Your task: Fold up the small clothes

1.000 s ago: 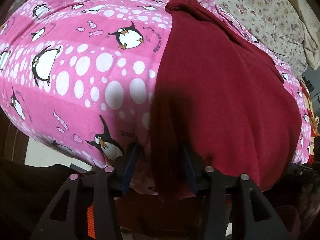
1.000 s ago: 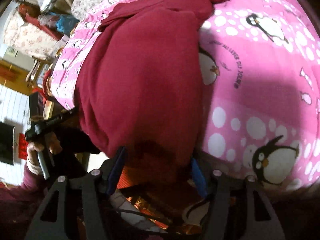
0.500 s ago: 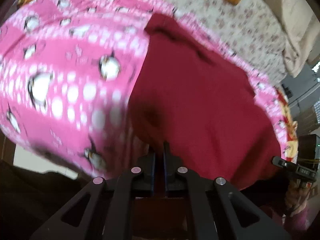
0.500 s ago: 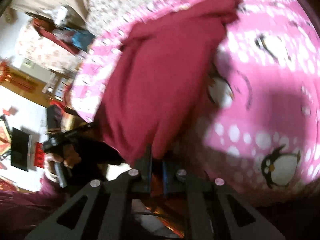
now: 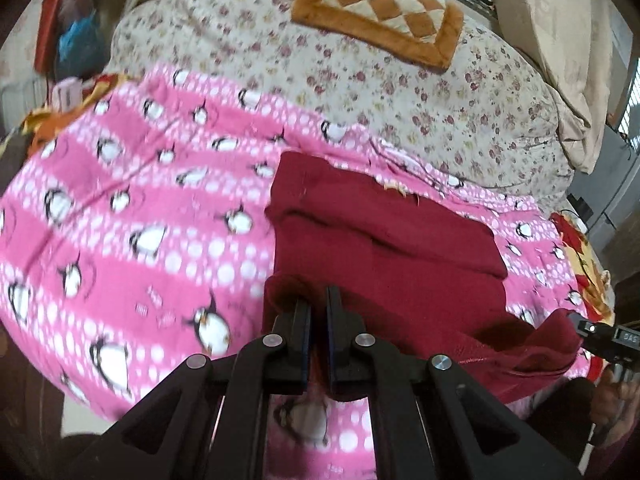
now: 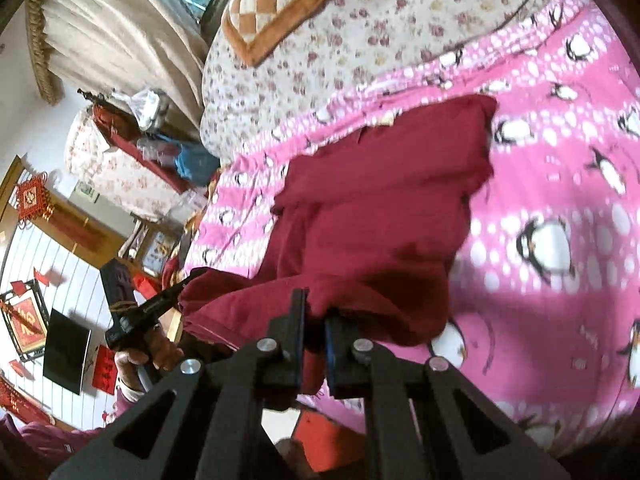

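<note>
Bed w/ pink blanket [image 5: 120, 264] is carrying the red garment [image 5: 392, 248], lying mid-blanket. Left gripper [image 5: 318, 300] and right gripper [image 6: 314, 312] are each pinching its near hem. Risk: thin bite slipping, or hem sagging btwn grippers, giving a crooked fold.

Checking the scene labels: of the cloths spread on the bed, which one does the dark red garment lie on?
The pink penguin blanket. The red garment rests wholly on it; the flowered quilt lies farther back and carries only the checked cushion.
</note>
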`<state>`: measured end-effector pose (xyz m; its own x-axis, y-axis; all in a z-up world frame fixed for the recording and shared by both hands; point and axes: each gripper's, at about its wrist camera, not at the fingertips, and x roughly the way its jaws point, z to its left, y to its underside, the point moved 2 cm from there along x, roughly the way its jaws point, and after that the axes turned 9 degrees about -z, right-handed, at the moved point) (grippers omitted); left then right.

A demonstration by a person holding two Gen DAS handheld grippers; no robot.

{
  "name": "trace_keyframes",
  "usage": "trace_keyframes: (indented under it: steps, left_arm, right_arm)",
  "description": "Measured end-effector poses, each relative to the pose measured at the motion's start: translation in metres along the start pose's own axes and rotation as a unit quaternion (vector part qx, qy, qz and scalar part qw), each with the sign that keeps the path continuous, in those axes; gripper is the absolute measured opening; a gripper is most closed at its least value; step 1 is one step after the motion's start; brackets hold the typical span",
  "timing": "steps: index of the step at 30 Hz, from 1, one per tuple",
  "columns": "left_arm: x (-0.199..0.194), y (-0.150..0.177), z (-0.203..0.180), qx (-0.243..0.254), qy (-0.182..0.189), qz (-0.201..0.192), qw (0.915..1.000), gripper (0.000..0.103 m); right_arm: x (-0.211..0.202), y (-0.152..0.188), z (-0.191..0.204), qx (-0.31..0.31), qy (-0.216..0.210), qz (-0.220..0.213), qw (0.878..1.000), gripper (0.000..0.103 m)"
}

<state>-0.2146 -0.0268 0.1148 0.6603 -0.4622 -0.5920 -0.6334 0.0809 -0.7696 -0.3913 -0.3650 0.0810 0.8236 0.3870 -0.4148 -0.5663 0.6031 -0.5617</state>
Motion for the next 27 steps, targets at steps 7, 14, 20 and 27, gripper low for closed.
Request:
trace_keyframes:
  steps: [7,14,20,27]
  left_arm:
    - [0.019,-0.019,-0.010,0.008,0.001,-0.009,0.9999,0.000]
    - [0.036,-0.036,-0.011,0.002,-0.001,-0.013,0.9999,0.000]
    - [0.063,-0.058,-0.011,0.001,-0.014,-0.019,0.9997,0.000]
    - [0.107,-0.082,-0.015,-0.005,-0.020,-0.012,0.9997,0.000]
  right_arm:
    - [0.006,-0.022,0.002,-0.007,0.016,-0.025,1.000,0.008]
    - [0.015,-0.040,-0.010,0.005,0.032,-0.036,0.999,0.008]
    - [0.029,-0.063,-0.022,0.008,0.052,-0.049,0.997,0.008]
    - [0.052,-0.096,-0.039,0.010,0.078,-0.055,0.995,0.008]
